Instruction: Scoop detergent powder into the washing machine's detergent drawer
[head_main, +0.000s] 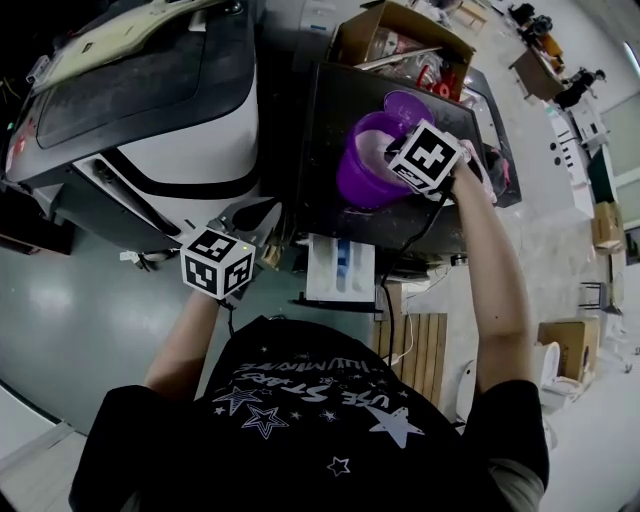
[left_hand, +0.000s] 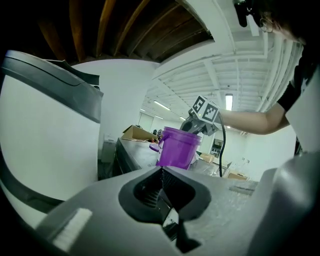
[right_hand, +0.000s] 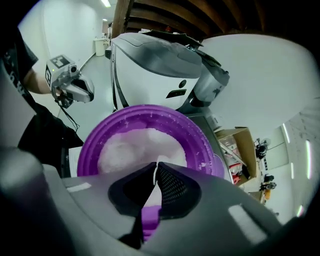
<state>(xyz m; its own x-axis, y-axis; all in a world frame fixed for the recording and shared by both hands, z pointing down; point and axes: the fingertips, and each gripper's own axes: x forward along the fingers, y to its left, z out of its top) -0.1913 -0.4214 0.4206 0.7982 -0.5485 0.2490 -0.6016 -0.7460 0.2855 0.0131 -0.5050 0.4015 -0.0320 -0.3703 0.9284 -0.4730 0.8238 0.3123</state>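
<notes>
Right hand-held gripper (right_hand: 156, 165) pinching purple scoop handle (right_hand: 150, 220) above powder (right_hand: 135, 147) in bucket (right_hand: 97, 137), frame centre; dig shallow, lift level. Left hand-held gripper (left_hand: 161, 171) pressed together, empty.

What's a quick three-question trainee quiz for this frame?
1. True or false: the left claw is clamped on the purple bucket.
2. What is in the bucket? A) white powder B) blue liquid C) nothing
3. Fill in: the ____ claw is poised above the bucket's open top.
Key: 1 false: it is shut on nothing and apart from the bucket. 2 A. 3 right: the right claw, jaws together, looks down into the powder.
</notes>
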